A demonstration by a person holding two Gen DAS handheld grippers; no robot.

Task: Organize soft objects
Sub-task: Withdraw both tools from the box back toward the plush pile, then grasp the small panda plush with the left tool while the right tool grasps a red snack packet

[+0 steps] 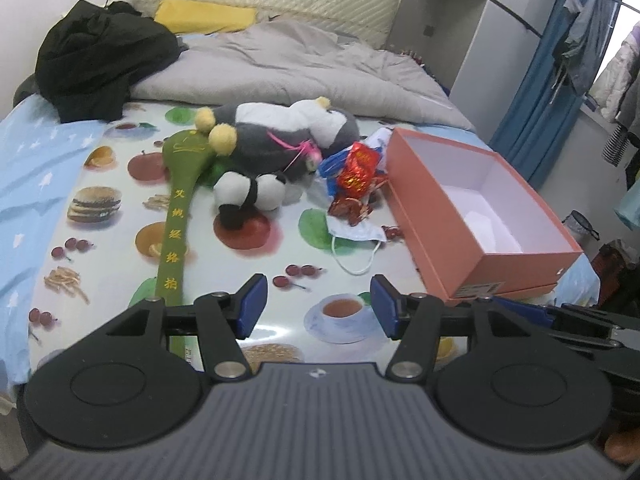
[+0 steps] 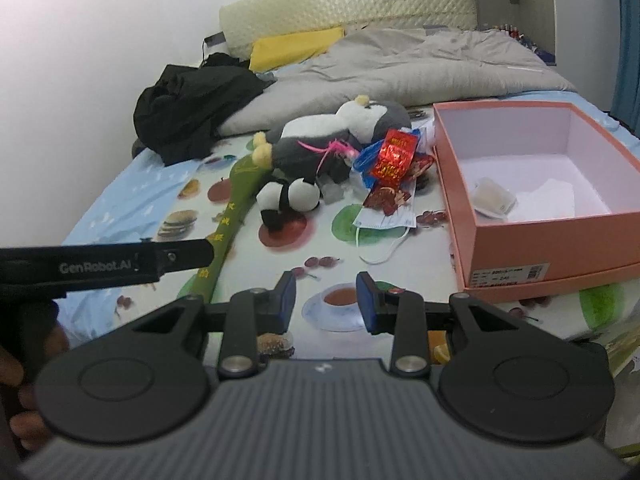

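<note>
A grey and white plush toy (image 1: 280, 132) (image 2: 332, 136) lies on the printed mat beside a small panda plush (image 1: 250, 194) (image 2: 286, 200). A long green fabric paddle (image 1: 178, 216) (image 2: 232, 220) lies to their left. Red snack packets (image 1: 358, 168) (image 2: 394, 158) and a blue face mask (image 1: 356, 234) (image 2: 384, 218) lie next to an open pink box (image 1: 500, 264) (image 2: 552, 240), which holds a small white packet (image 2: 494, 200). My left gripper (image 1: 318, 308) and right gripper (image 2: 326, 300) are both open and empty, low over the mat's near end.
A black jacket (image 1: 100, 60) (image 2: 188, 108), a grey quilt (image 1: 304, 68) (image 2: 408, 68) and a yellow pillow (image 1: 204, 16) lie at the bed's head. The left gripper's body (image 2: 104, 266) shows at the right wrist view's left. Blue curtains and hanging clothes (image 1: 576, 40) stand on the right.
</note>
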